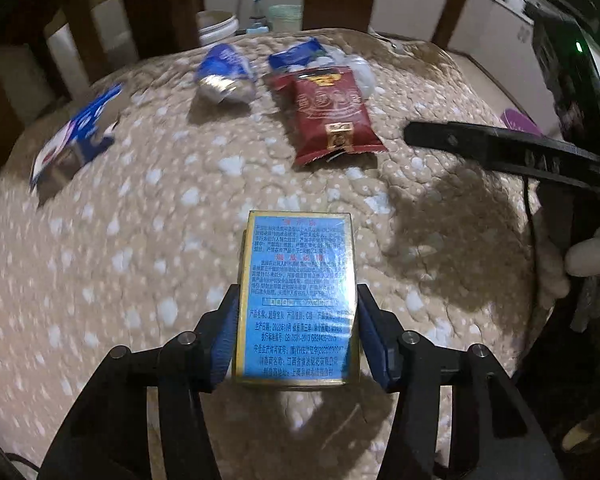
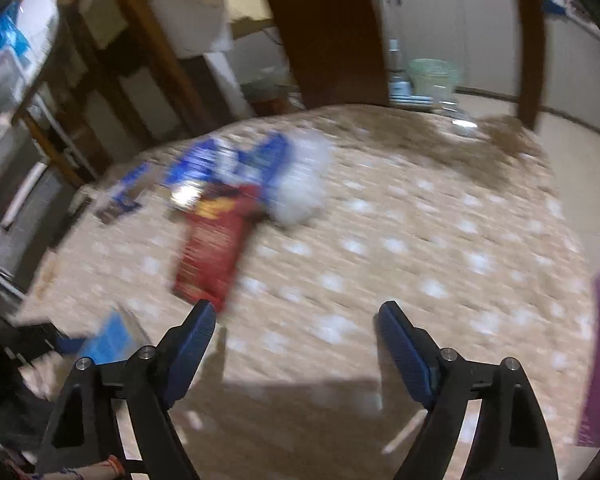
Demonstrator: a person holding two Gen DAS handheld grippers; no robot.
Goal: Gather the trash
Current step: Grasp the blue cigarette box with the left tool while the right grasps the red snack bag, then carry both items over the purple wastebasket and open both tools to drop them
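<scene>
Scanning from the left edge of the left wrist view, a blue and white wrapper [image 1: 74, 142] lies flat near the rim of the quilted beige table cover [image 1: 100, 260], blurred and close to slipping out of frame. Next along, a crumpled blue wrapper with a shiny foil mouth [image 1: 224, 74] sits toward the far side, and just right of it a second blue packet [image 1: 296, 56] lies against clear crumpled plastic [image 1: 358, 68]. The red snack packet [image 1: 332, 116] overlaps that heap and points back toward the camera.

In the centre foreground, the left gripper [image 1: 298, 332] is closed on a blue box with gold edging [image 1: 298, 300], its pads pressing the two long sides while the printed face looks up. The box seems lifted clear of the cover, though its lower end hides the contact.

Farther right, the right gripper [image 2: 296, 320] enters the left view as a dark bar; in its own view the jaws stand wide apart with nothing between them, hovering over bare cover near the red packet's near end.

No bin is clearly identifiable; a pale green basket [image 1: 285, 18] stands beyond the table and may serve.

Risks, as I judge them: the box is glossy and held only by its side walls, so a quick swing could let it slide out. The thin wrappers lie flat, so a grab from above may only push them or pinch the quilted fabric instead. Both views are smeared, which suggests fast motion and makes aiming worse.
</scene>
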